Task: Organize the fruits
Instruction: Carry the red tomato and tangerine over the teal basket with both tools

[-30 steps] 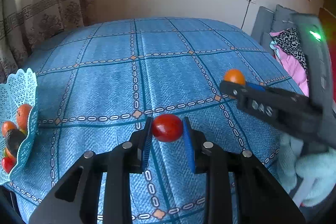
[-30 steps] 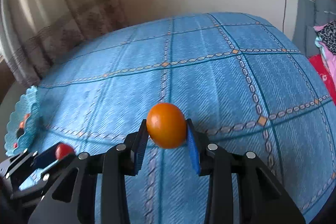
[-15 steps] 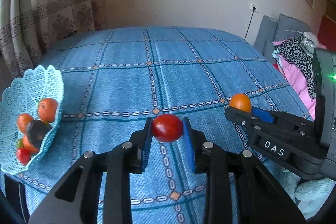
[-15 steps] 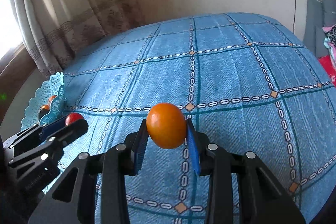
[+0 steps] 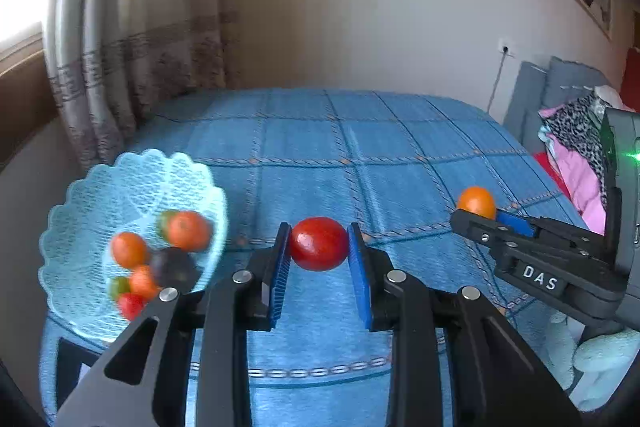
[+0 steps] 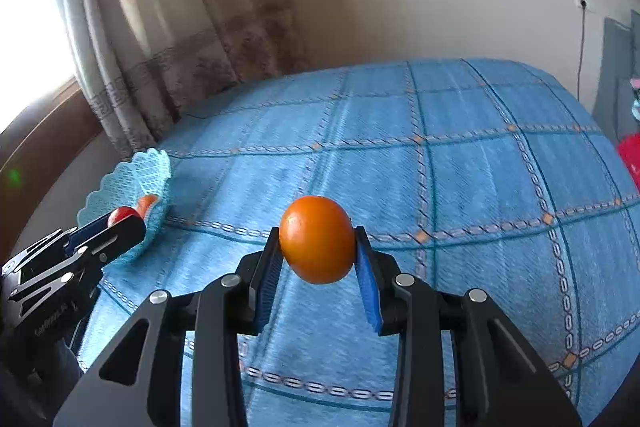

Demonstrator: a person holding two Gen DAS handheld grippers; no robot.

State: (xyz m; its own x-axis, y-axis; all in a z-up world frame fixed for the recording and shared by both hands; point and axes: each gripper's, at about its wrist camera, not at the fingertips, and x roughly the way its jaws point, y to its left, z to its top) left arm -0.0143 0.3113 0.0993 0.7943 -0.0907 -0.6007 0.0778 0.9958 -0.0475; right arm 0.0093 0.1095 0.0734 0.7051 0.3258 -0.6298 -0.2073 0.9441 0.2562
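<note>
The left gripper (image 5: 319, 247) is closed on a glossy red tomato (image 5: 319, 243), pinched across its wider sides by the ribbed blue pads (image 5: 280, 269) so that its long axis runs from pad to pad. The one relation that matters now is that the pale blue lattice basket (image 5: 80, 211) lies just to the left of this gripper and slightly ahead of it, lower than the carried fruit, with its scalloped rim near the left finger. The left gripper is clearly the nearer of the two, so I judge its tomato goes in first, by a short sideways carry to the left and a lowering over the rim. The right gripper (image 6: 318, 259) is clamped on a smooth, round orange (image 6: 317, 239) and sits well to the right, with the basket (image 6: 158, 163) far off to its left across the blue checked bedspread (image 6: 460, 167). The basket looks thin, perforated plastic, shallow and tilted, and already holds small oranges (image 5: 188, 230), a dark round fruit (image 5: 172, 266) and something red. Being light, it may slide on the soft quilted cloth if nudged.
</note>
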